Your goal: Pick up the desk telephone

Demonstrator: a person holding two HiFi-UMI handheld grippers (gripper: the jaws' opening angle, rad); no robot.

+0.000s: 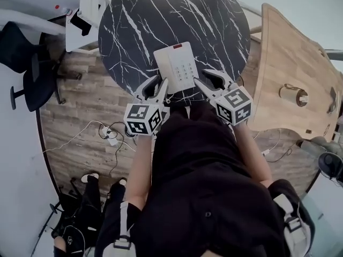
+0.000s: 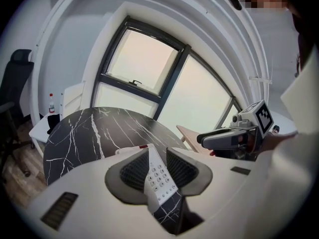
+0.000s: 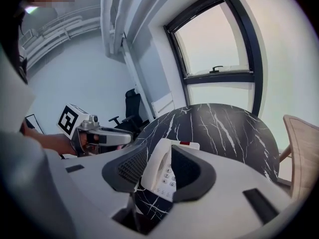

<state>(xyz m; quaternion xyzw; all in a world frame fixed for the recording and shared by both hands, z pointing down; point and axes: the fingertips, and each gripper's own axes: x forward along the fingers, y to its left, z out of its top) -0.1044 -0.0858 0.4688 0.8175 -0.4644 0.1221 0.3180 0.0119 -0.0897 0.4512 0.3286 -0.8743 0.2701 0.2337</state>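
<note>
A white desk telephone [image 1: 176, 66] with a keypad and a red patch lies near the front edge of a round black marble table [image 1: 161, 15]. My left gripper [image 1: 156, 90] hangs just off the phone's near left corner and my right gripper [image 1: 210, 81] just off its near right corner. Both are open with nothing between the pads. In the left gripper view the telephone [image 2: 160, 180] shows through the gap of the left gripper [image 2: 158, 169], beyond the pads. In the right gripper view the telephone [image 3: 160, 158] shows likewise past the right gripper [image 3: 159, 169].
A light wooden table [image 1: 289, 52] stands to the right with a small round object [image 1: 293, 94] on it. A black office chair [image 1: 27, 63] is at the left and white furniture [image 1: 86, 9] at the back left. Cables [image 1: 110, 138] lie on the wood floor.
</note>
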